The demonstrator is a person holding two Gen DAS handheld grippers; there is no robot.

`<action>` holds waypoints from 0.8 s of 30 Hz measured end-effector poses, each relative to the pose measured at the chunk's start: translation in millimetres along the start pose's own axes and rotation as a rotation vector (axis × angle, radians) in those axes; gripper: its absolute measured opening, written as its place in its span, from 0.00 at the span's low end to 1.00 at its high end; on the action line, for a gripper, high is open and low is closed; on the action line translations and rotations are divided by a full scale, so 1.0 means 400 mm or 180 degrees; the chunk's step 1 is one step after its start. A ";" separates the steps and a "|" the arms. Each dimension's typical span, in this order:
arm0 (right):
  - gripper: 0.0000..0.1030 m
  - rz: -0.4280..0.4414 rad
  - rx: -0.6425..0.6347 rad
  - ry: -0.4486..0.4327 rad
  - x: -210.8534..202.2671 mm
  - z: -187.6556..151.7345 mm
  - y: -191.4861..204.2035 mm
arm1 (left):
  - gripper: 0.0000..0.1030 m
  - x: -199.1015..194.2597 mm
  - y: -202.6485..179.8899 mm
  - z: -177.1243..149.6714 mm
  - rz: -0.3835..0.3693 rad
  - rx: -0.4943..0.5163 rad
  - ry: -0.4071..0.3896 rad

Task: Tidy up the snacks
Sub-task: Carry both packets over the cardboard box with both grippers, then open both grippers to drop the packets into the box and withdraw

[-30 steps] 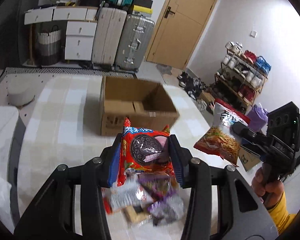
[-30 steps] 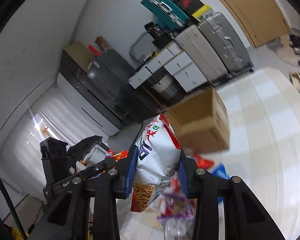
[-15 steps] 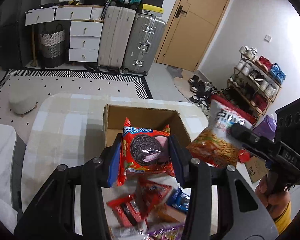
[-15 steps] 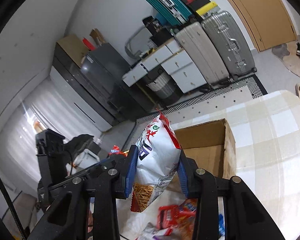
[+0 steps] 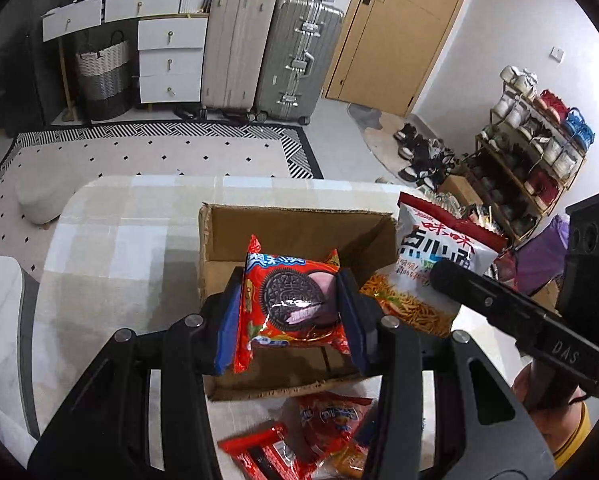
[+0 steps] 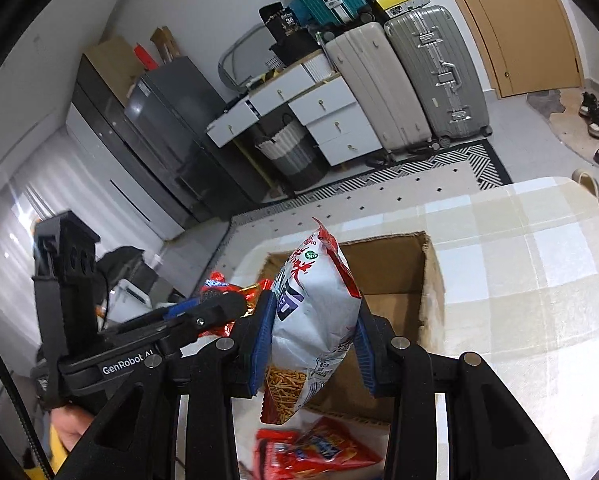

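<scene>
Hiding box [image 5: 299, 232] floor: cookie packet [image 5: 291, 300].

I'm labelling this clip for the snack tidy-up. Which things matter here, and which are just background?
Part of the job:
left gripper holding cookie pack
right gripper holding noodle-snack bag
cardboard box
loose red packets

Just around:
suitcases
drawers
shoe rack

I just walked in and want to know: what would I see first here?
First, the two snack bags held up over the open cardboard box: the left tongs squeeze a red cookie pack, and the right tongs squeeze a white noodle-snack bag. More red snack packs lie on the checked tablecloth in front of the box.
</scene>
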State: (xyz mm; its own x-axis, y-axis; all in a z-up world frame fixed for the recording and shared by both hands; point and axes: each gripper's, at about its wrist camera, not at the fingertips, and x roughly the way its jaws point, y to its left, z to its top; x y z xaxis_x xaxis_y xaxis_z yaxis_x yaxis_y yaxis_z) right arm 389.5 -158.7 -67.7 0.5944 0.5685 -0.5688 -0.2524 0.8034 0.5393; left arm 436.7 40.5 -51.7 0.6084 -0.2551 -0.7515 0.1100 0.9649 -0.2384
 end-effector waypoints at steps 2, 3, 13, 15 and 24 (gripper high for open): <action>0.36 -0.0046 -0.0006 0.0047 0.022 -0.003 -0.010 | 0.40 0.029 -0.003 -0.001 0.0013 0.0004 0.0030; 0.36 -0.0075 -0.0017 0.0062 0.031 -0.004 -0.013 | 0.40 0.045 0.000 -0.010 0.0026 0.0008 0.0043; 0.36 -0.0272 -0.0223 0.0133 0.076 -0.023 -0.010 | 0.40 0.193 0.036 -0.011 0.0109 -0.0059 0.0264; 0.36 -0.0295 -0.0248 0.0141 0.084 -0.027 -0.010 | 0.40 0.211 0.046 -0.026 0.0114 -0.0051 0.0309; 0.39 -0.0418 -0.0384 0.0179 0.100 -0.034 -0.002 | 0.46 0.243 0.030 -0.042 0.0173 0.0051 0.0388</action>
State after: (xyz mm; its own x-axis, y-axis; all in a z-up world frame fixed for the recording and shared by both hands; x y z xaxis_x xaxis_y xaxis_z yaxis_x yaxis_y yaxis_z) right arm 403.0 -134.2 -99.4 0.5854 0.4637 -0.6651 -0.2672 0.8848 0.3817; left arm 484.0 26.2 -138.2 0.5140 -0.2070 -0.8325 0.0926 0.9782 -0.1860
